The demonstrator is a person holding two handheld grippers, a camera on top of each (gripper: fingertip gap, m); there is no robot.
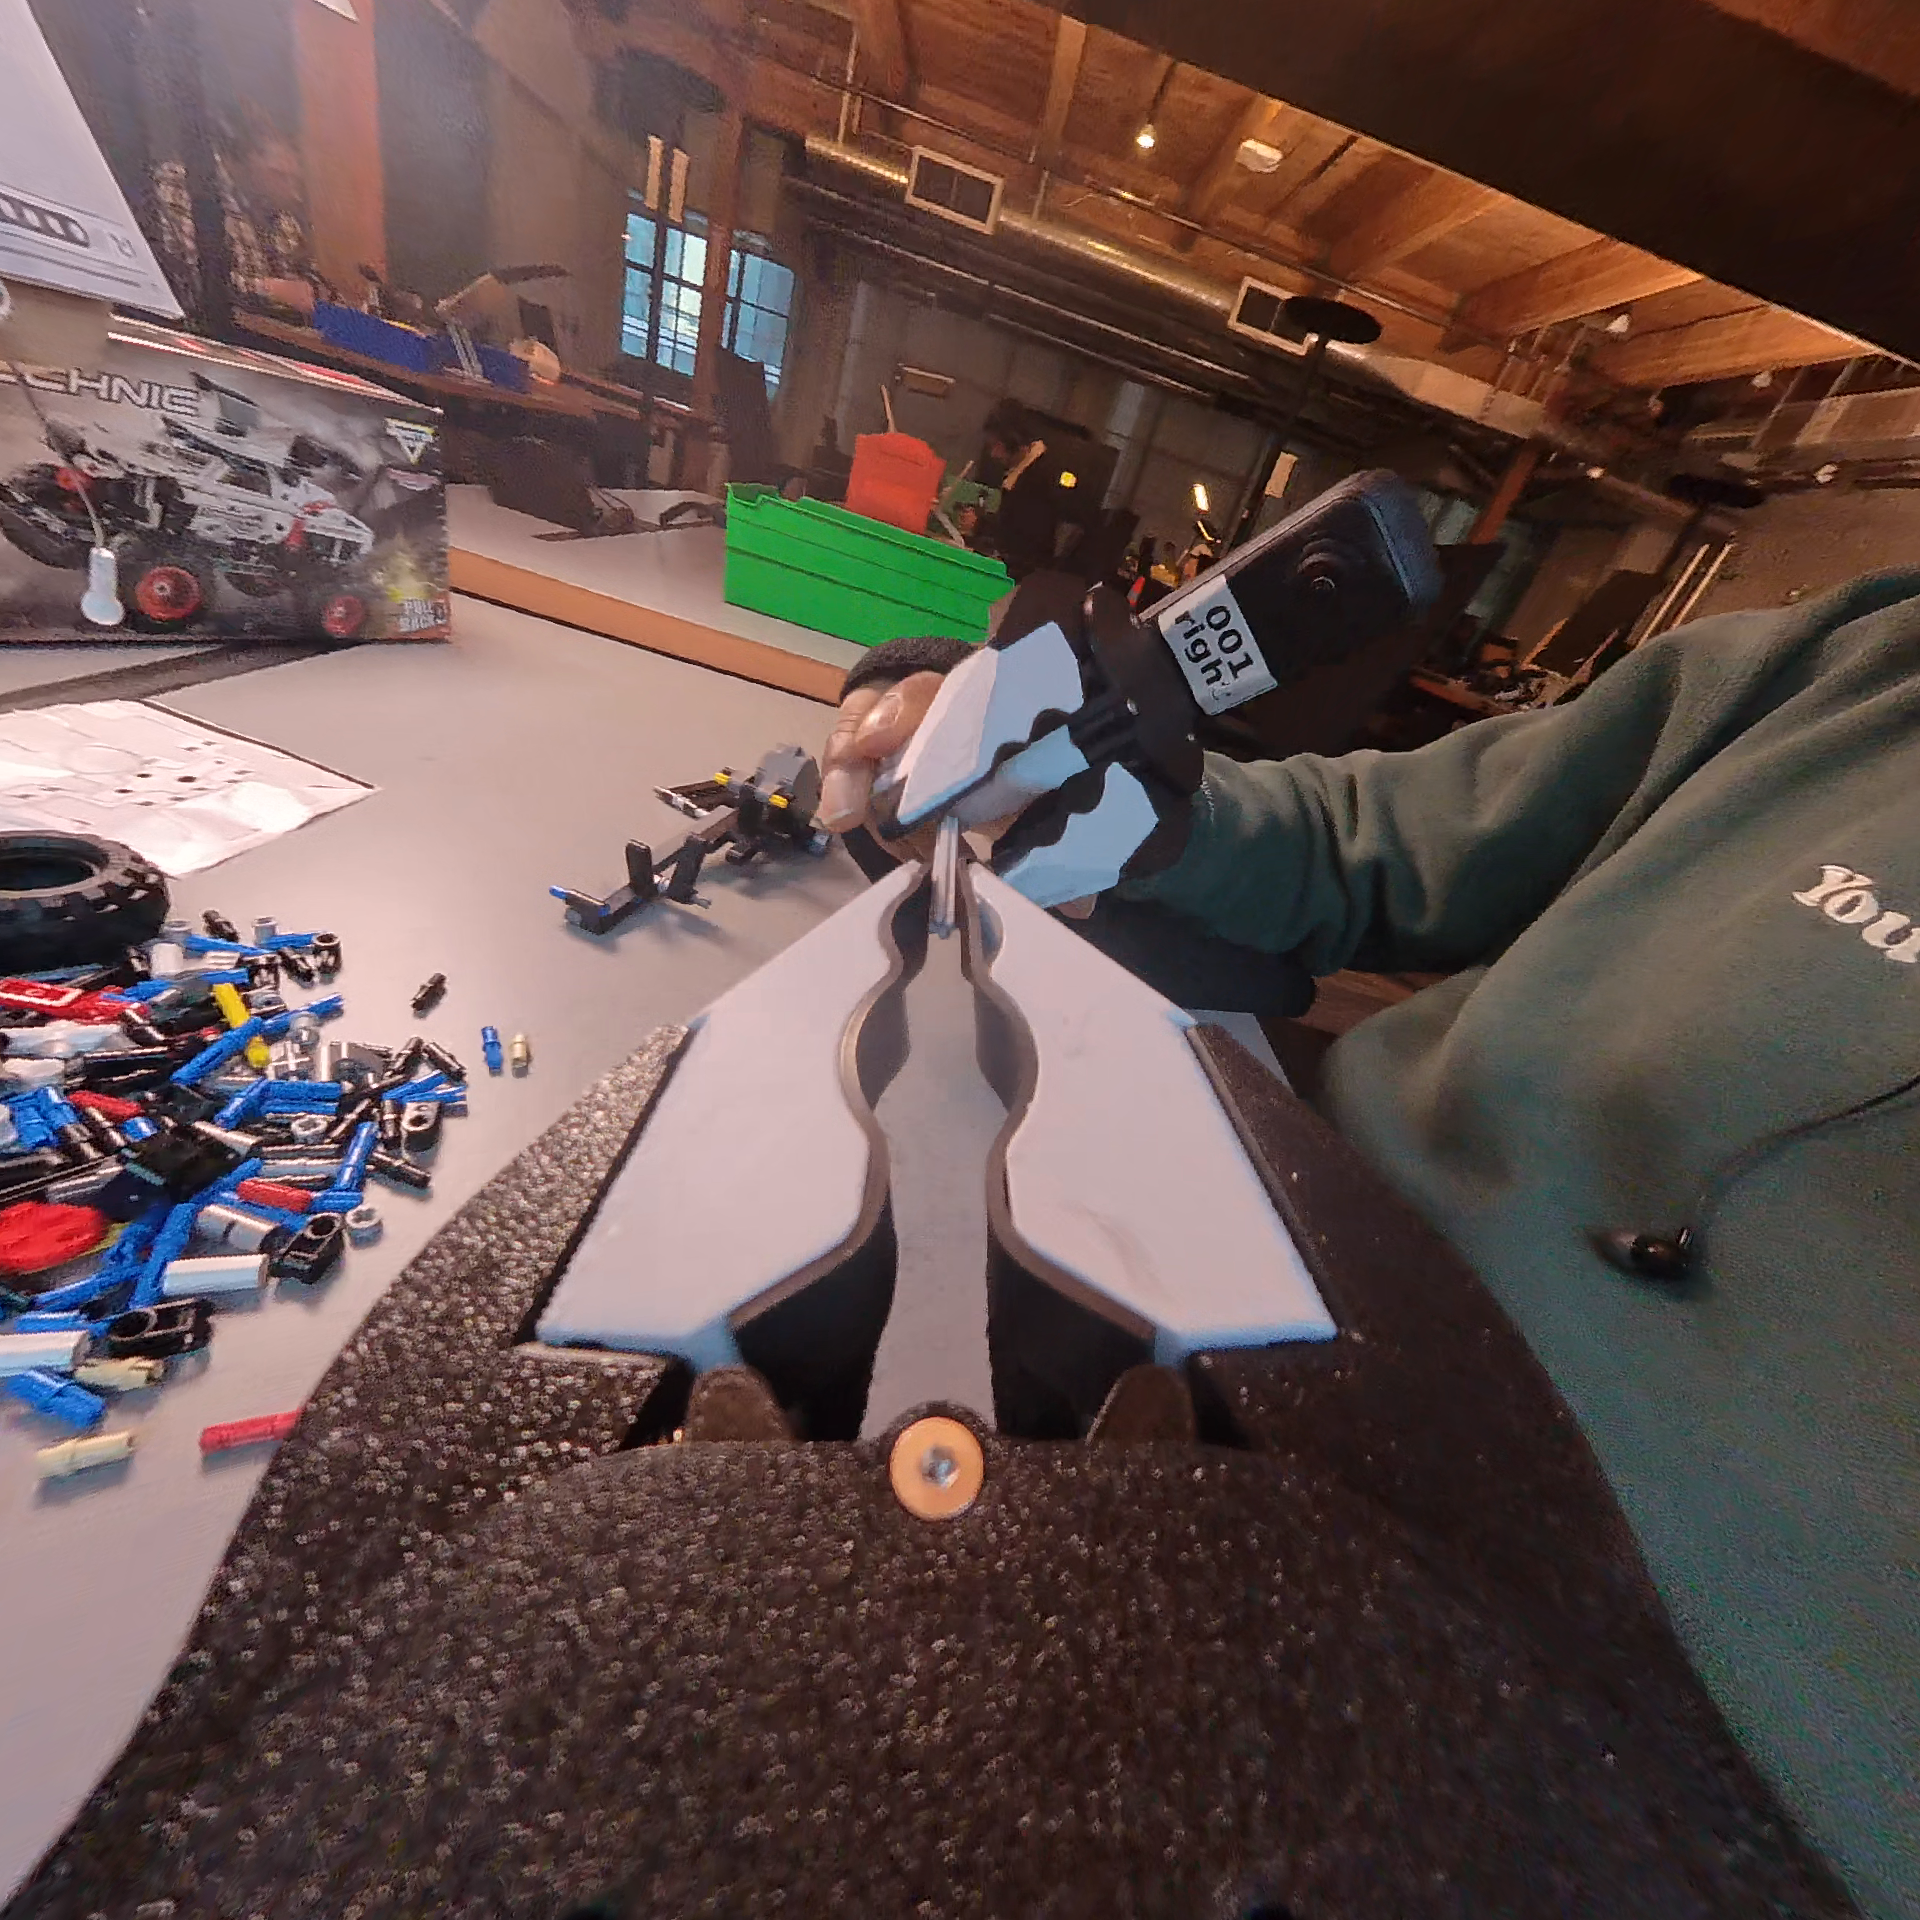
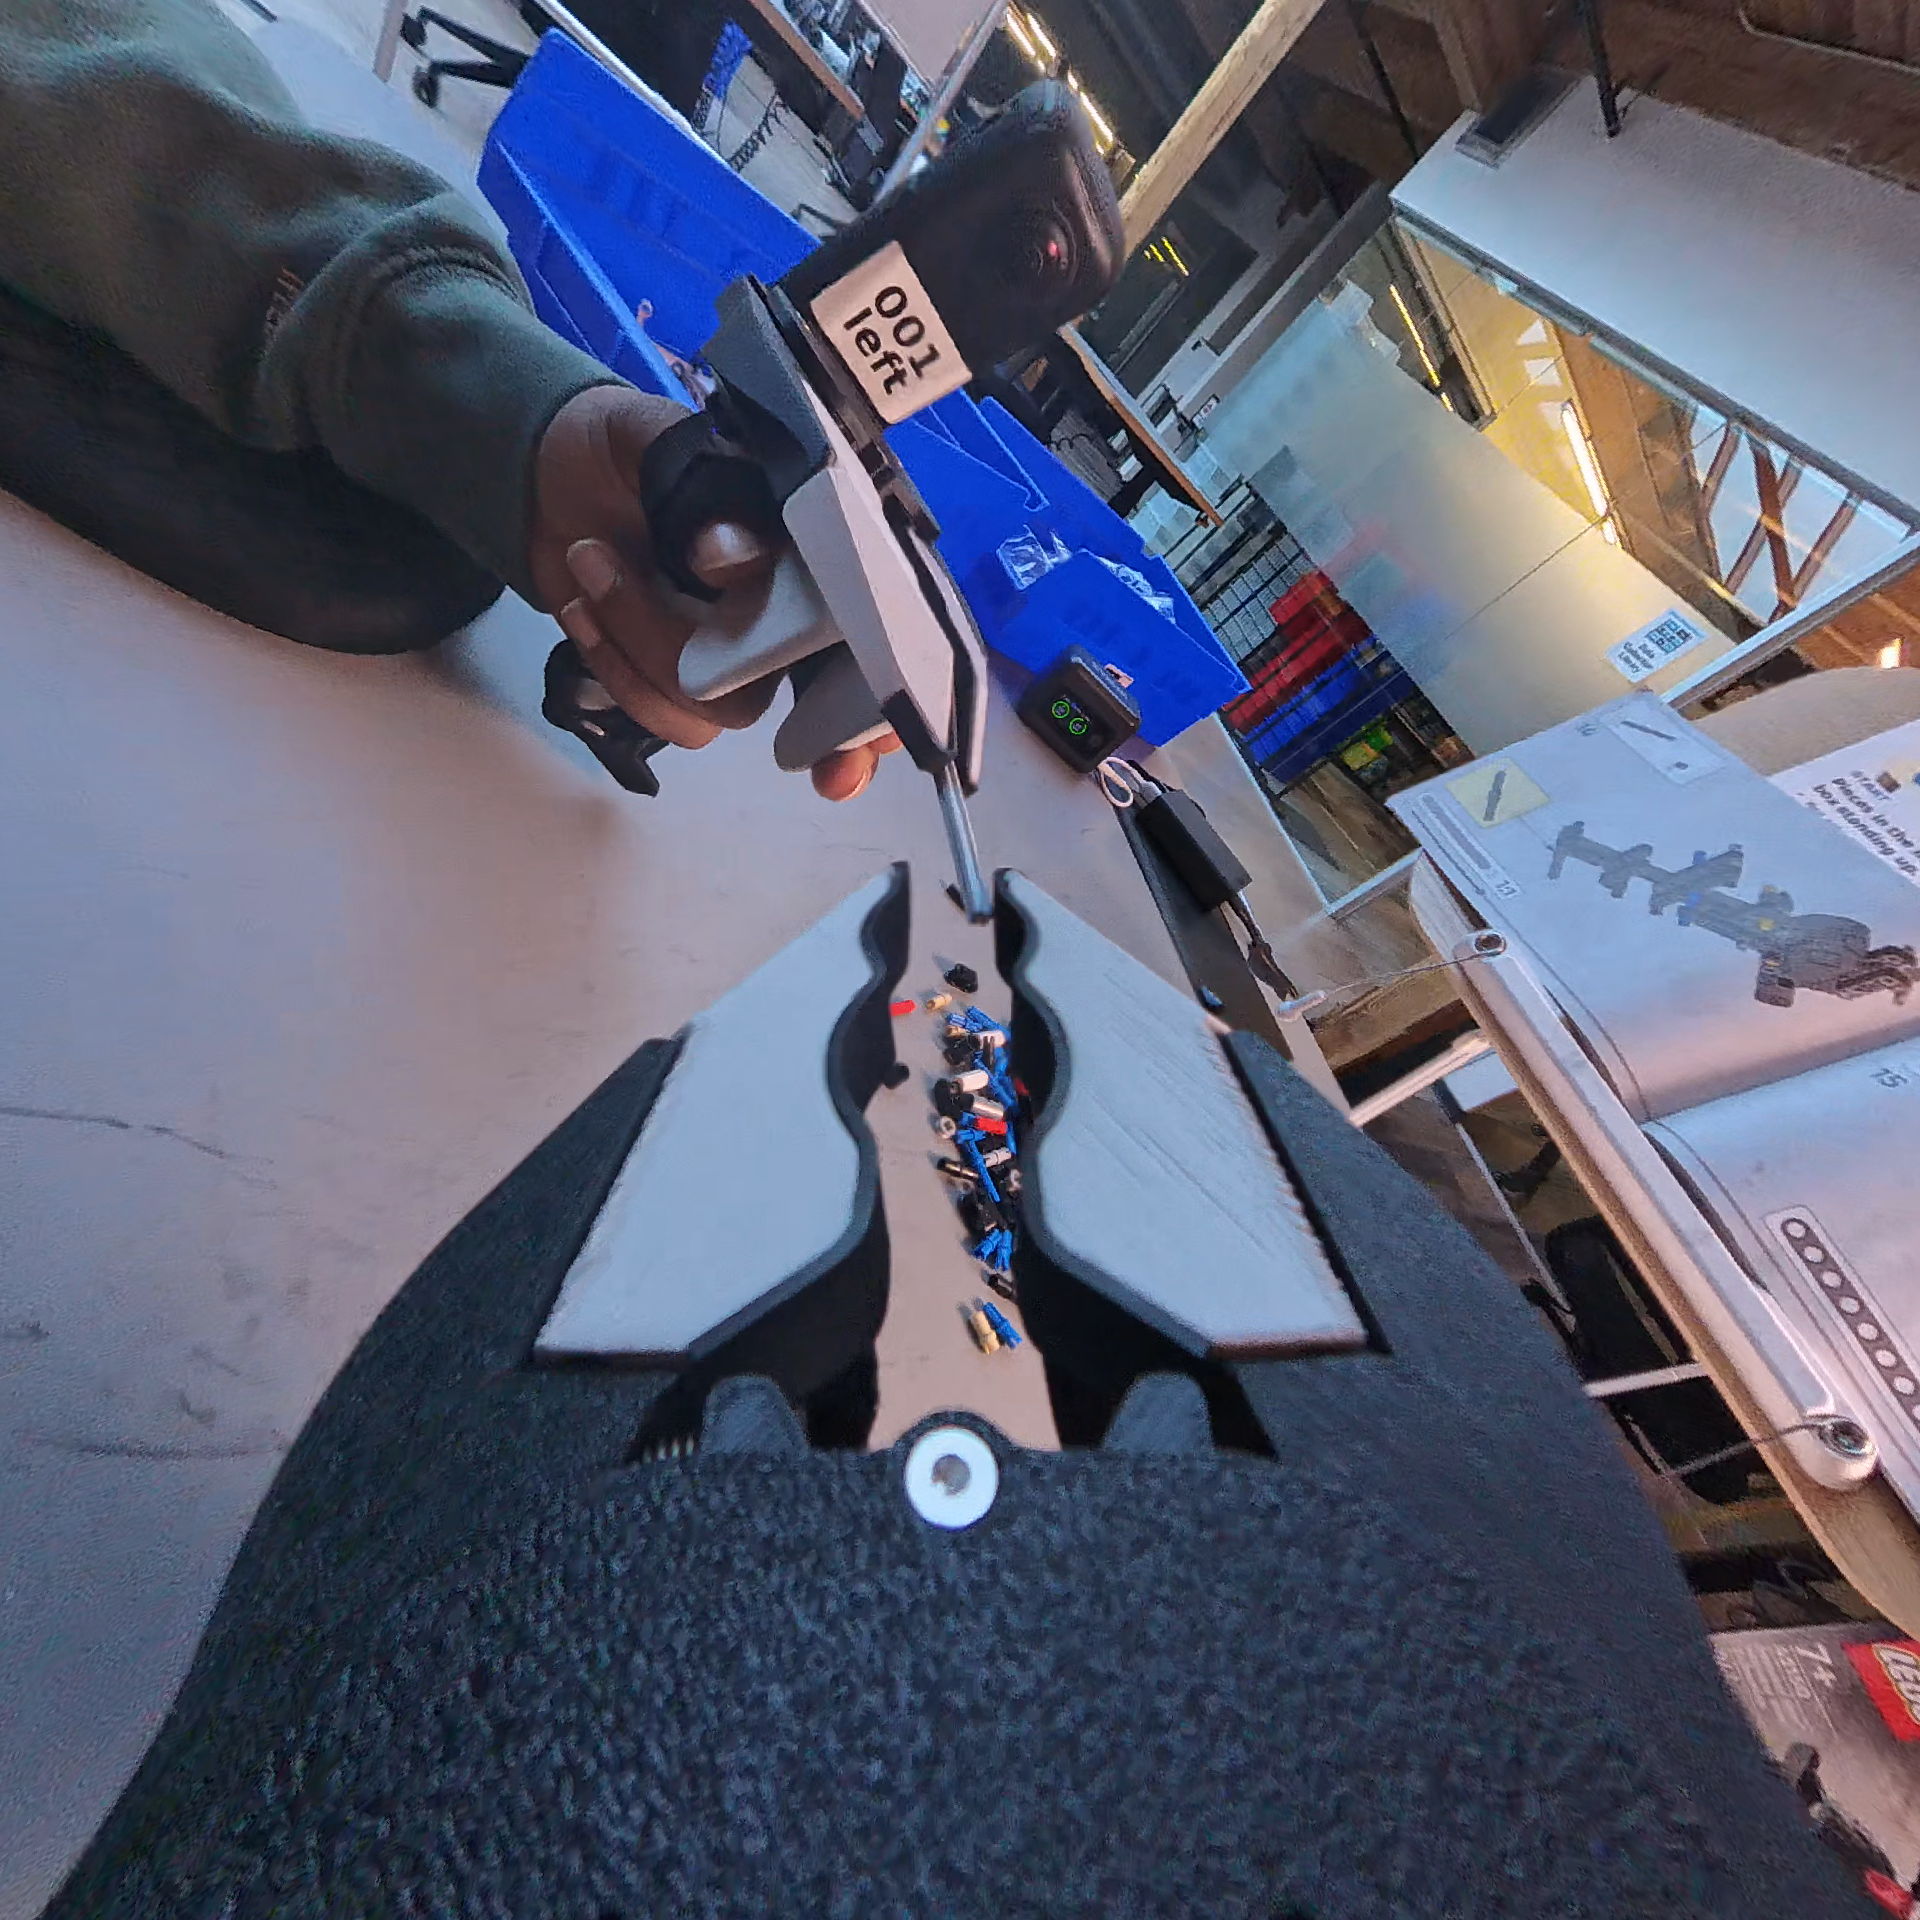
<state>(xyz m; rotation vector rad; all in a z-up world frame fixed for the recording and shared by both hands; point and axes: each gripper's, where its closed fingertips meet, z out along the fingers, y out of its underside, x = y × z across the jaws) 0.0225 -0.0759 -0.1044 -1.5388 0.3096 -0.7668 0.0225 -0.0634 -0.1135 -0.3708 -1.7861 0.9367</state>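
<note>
Left wrist view: a grey table (image 1: pixel 499 748) carries a printed toy-truck box (image 1: pixel 218 509) at the far left, with a green bin (image 1: pixel 852 561) on a surface farther back. A blue bin (image 2: pixel 644 218) lies behind the grippers in the right wrist view, and an open instruction booklet (image 2: pixel 1683 883) is propped at the right. The left gripper (image 1: pixel 940 899) is clenched on a thin grey rod (image 1: pixel 943 883), which projects from its tips. The right gripper (image 2: pixel 948 894) faces it tip to tip. Its jaws stand released, wider than the rod (image 2: pixel 961 852). The rod's free end sits between its tips, against the finger on the right of the picture. A black tyre (image 1: pixel 73 894) lies at the left edge of the table, beside a loose pile of blue, black, red and grey pieces (image 1: pixel 187 1122). A partly built black chassis (image 1: pixel 707 842) rests beyond the pile, apart from both grippers.
</note>
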